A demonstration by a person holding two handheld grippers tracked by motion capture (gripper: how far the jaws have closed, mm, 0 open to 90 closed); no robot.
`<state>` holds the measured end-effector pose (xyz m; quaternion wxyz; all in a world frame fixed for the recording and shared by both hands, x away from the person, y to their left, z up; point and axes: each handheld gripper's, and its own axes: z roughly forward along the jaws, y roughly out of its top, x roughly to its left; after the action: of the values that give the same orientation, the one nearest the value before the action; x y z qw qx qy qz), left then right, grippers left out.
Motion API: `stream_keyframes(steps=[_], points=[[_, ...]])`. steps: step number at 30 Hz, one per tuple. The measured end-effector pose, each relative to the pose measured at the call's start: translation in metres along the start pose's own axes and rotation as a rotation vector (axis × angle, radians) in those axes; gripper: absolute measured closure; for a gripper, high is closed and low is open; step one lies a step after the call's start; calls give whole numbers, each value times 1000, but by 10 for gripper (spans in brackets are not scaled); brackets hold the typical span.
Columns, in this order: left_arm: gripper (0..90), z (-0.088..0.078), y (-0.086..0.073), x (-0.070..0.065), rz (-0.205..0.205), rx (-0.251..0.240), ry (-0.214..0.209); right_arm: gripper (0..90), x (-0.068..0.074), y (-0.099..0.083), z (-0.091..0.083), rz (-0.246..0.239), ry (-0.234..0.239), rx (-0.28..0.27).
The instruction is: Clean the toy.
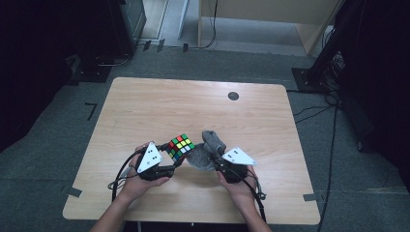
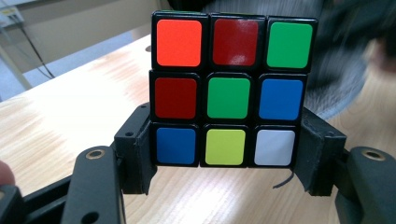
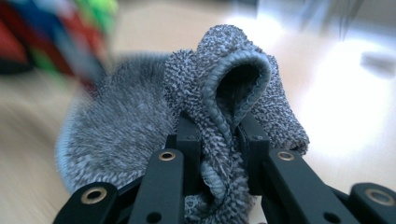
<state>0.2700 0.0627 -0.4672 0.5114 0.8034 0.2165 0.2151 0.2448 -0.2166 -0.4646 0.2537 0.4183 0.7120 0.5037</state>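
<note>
The left gripper [image 1: 170, 155] is squeezing the cube [image 1: 181, 147] tight btwn its two black jaws. In the left gripper view the cube [image 2: 229, 88] is sitting up above the table [image 2: 60, 121], w/ the jaws pressing on its bottom row from both sides. The face looking at the camera is showing orange, dark red, green on top; dark red, green, blue in the middle; blue, yellow, white at the bottom.

The right gripper [image 1: 216, 157] is pinching the grey cloth [image 1: 205, 151]. In the right gripper view the jaws are nearly closed, w/ a fold of the fluffy cloth [image 3: 224, 107] caught btwn them. One end of the cloth is standing up in a loop, and the rest is lying in a soft heap on the table behind it. No earlier pic here, so just the grip.

In the high view the cube and cloth are right next to each other, near the front middle of the table [image 1: 159, 101], and the cube looks to be just touching the cloth's edge. Both hands are coming in from the bottom, the left hand [image 1: 140, 176] and right hand [image 1: 239, 181] holding the grippers.

No boxes or bowls on the table. A small dark round spot [image 1: 233, 95] is sitting far back on the wood.
</note>
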Motion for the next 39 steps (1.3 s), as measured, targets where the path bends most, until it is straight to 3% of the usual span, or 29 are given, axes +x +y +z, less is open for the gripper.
stream_keyframes(steps=[4, 6, 9, 10, 12, 17, 19, 21, 24, 26, 28, 30, 33, 35, 37, 39], points=[[342, 6, 0, -11, 46, 16, -18, 756, 11, 25, -29, 15, 108, -233], [343, 8, 1, -17, 73, 23, -34, 755, 22, 32, -36, 5, 198, -291], [343, 6, 5, -26, 97, -14, -66, 753, 37, 32, -30, -55, 230, -244], [343, 4, 7, -27, 100, -29, -75, 752, 38, 29, -26, -52, 220, -220], [344, 2, 7, -28, 128, -35, -65, 752, 33, 23, -22, -15, 221, -222], [344, -7, 9, -21, 87, -100, -87, 749, 7, 17, -16, 62, 115, -122], [344, -7, 9, -18, 74, -98, -78, 748, 0, 14, -15, 79, 71, -95], [344, -4, 7, -18, 103, -63, -56, 746, -2, 19, -22, 83, 86, -144], [343, 0, 5, -22, 117, -41, -57, 742, 12, 34, -34, 19, 163, -224], [343, 0, 7, -25, 112, -58, -78, 741, 26, 38, -35, -32, 213, -229], [344, -2, 10, -26, 109, -73, -90, 741, 35, 35, -31, -70, 216, -205], [344, -4, 11, -25, 107, -77, -95, 744, 33, 30, -28, -81, 183, -209], [344, -10, 12, -19, 73, -116, -106, 745, 16, 25, -22, -24, 102, -148], [344, -13, 14, -15, 36, -147, -118, 744, 3, 20, -19, 41, 68, -103], [344, -14, 13, -12, 18, -158, -130, 743, -6, 17, -20, 116, 98, -126], [344, -13, 12, -12, 14, -156, -138, 742, -8, 18, -21, 171, 159, -152]])
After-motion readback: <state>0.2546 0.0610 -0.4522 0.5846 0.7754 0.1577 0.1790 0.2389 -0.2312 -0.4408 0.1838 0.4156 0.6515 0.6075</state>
